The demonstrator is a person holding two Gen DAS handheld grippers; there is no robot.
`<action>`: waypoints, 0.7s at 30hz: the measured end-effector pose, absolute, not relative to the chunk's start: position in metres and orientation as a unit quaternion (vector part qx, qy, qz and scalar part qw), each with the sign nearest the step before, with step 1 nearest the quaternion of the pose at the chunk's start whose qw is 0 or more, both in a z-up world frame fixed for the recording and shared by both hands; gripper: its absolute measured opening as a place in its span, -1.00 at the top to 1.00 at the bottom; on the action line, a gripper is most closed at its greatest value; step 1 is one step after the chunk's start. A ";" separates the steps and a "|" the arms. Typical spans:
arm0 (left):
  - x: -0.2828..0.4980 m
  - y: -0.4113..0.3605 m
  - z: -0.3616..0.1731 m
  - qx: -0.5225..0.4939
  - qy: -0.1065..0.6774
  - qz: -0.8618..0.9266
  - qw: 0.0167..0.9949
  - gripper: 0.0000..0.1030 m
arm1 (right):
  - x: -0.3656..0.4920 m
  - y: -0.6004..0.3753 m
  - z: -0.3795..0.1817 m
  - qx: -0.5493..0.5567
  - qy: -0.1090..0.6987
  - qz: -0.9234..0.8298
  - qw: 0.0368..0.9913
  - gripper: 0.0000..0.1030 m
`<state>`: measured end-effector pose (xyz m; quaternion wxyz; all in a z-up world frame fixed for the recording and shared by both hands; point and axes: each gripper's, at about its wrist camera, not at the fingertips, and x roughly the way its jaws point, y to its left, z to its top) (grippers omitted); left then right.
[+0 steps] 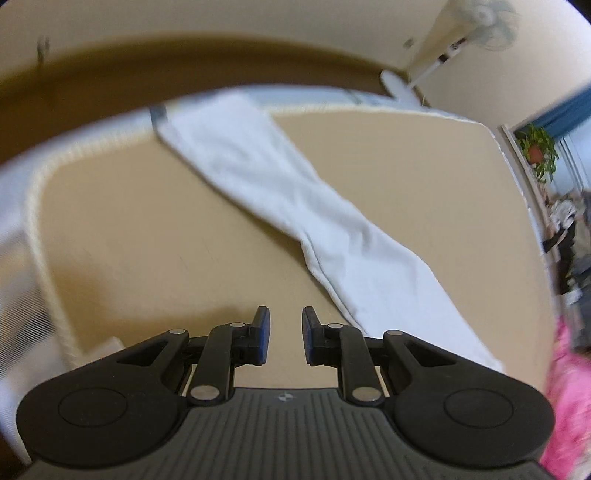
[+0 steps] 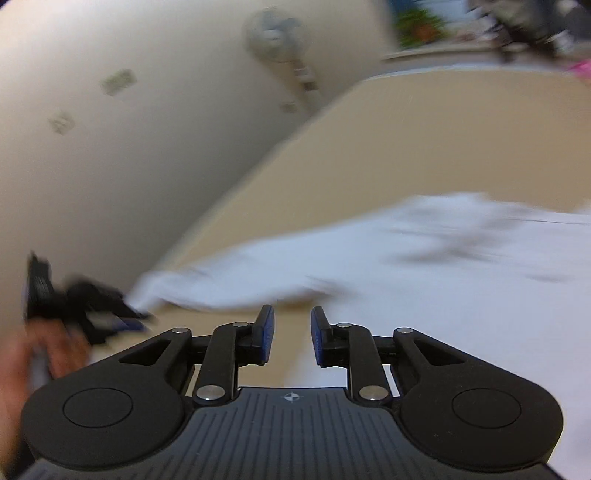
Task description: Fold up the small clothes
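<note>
Bare tan tabletop (image 1: 129, 229) lies open to the left of a white garment (image 1: 295, 206) that crosses the table diagonally. A pink item (image 1: 569, 391) crowds the right edge. A fan (image 1: 487, 22) stands beyond the far corner.

Both black handheld grippers, left (image 1: 286, 323) and right (image 2: 292, 323), show blue finger pads, silver pivot pins, ribbed grey bases.

Garment (image 1: 295, 206) lying diagonally across table (image 1: 147, 229); fan (image 1: 491, 26) behind table.
</note>
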<state>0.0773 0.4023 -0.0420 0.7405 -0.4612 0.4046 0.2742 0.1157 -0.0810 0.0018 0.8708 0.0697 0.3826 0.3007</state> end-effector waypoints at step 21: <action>0.100 0.427 -0.036 -0.318 0.389 0.337 0.796 0.56 | -0.060 -0.389 -0.093 0.144 0.497 -0.067 0.853 0.19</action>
